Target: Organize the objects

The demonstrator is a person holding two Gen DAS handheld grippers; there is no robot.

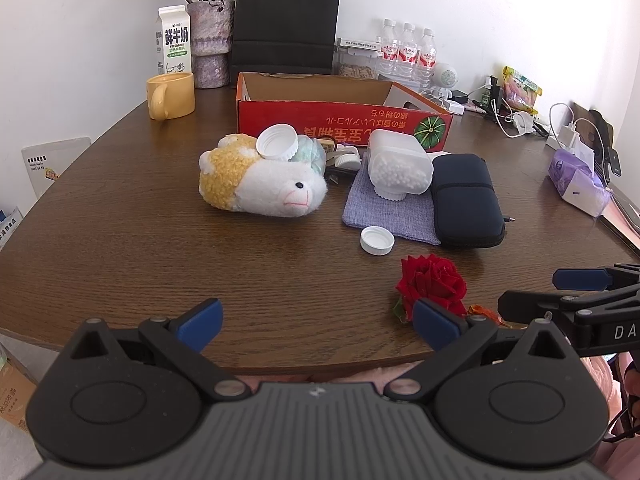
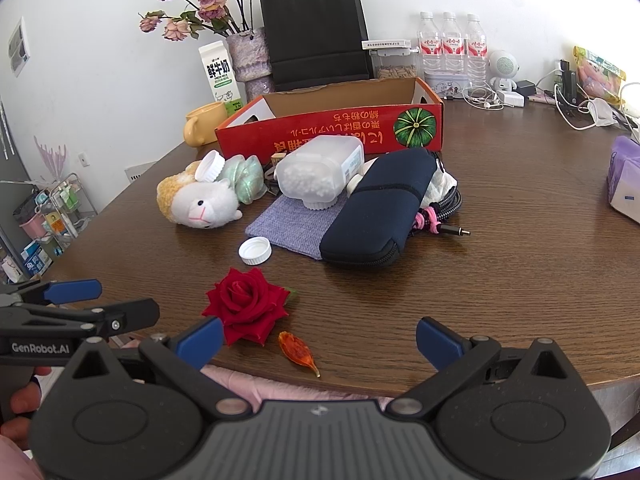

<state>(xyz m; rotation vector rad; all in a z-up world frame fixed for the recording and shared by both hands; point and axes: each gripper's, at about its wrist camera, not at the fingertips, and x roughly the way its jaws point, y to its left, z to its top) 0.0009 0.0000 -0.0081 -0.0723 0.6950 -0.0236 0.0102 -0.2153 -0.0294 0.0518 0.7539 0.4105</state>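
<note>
A pile of loose items lies in front of an open red cardboard box (image 1: 344, 120) (image 2: 332, 128): a plush sheep (image 1: 260, 180) (image 2: 200, 200), two white caps (image 1: 377, 241) (image 2: 255, 251), a white plastic bottle on its side (image 1: 400, 166) (image 2: 320, 172), a grey cloth pouch (image 1: 384, 212) (image 2: 292, 224) and a dark blue zip case (image 1: 466, 200) (image 2: 380, 208). A red rose (image 1: 434, 286) (image 2: 248, 306) lies near the table's front edge. My left gripper (image 1: 318, 322) and right gripper (image 2: 318, 340) are open and empty, side by side at the front edge.
An orange dried petal (image 2: 298, 350) lies by the rose. At the back stand a yellow mug (image 1: 170, 95), milk carton (image 1: 173, 38), flower vase (image 1: 210, 44), black paper bag (image 1: 286, 20) and water bottles (image 1: 408, 50). Cables and a tissue pack (image 1: 576, 182) are at the right.
</note>
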